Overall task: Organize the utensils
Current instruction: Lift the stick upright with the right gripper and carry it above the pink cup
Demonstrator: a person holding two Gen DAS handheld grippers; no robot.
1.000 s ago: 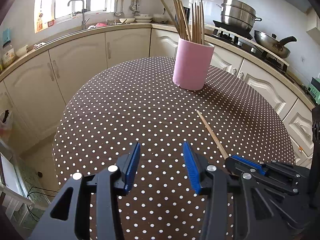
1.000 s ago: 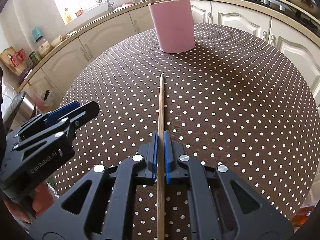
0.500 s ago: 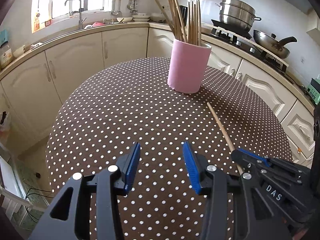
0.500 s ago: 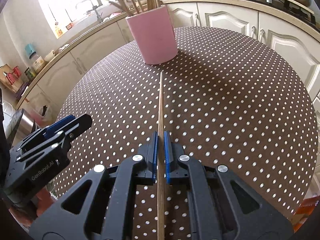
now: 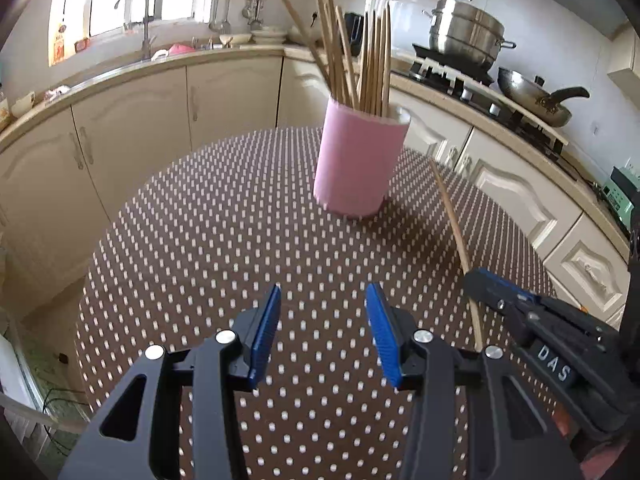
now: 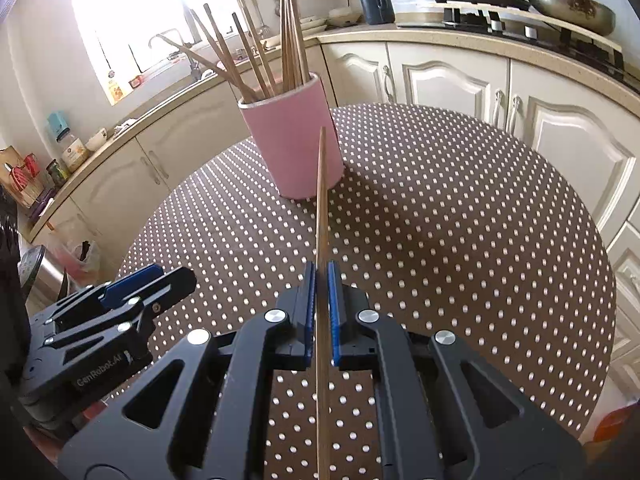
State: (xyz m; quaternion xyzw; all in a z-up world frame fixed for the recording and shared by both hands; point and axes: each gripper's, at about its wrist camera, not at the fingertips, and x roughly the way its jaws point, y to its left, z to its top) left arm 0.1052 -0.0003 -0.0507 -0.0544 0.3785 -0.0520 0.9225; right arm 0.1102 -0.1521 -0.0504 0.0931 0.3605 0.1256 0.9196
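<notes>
Right wrist view is looking along the right gripper (image 6: 320,308), whose two blue pads are pinching one wooden chopstick (image 6: 321,208) lengthwise, the stick running straight ahead from between them with its tip pointing at the pink holder (image 6: 294,140). That tip is sitting in front of the holder's wall, below its rim; whether it is touching the wall cannot be told. One pink holder is standing upright on the round dotted tablecloth (image 6: 460,220), and it is carrying a loose bundle of chopsticks (image 6: 280,48), roughly ten, fanning out above the rim; an exact count is not possible where they overlap. Off to the left of this view the left gripper (image 5: 322,332) is hovering over the cloth, and from its own camera its two blue pads are standing apart with nothing between them, only dotted cloth showing in the gap. No other loose chopstick is lying on the table. Beyond it, cream cabinets (image 6: 440,80) are curving round under a counter, with one steel stockpot (image 5: 464,36) and one wok (image 5: 532,96) sitting on the stove.
</notes>
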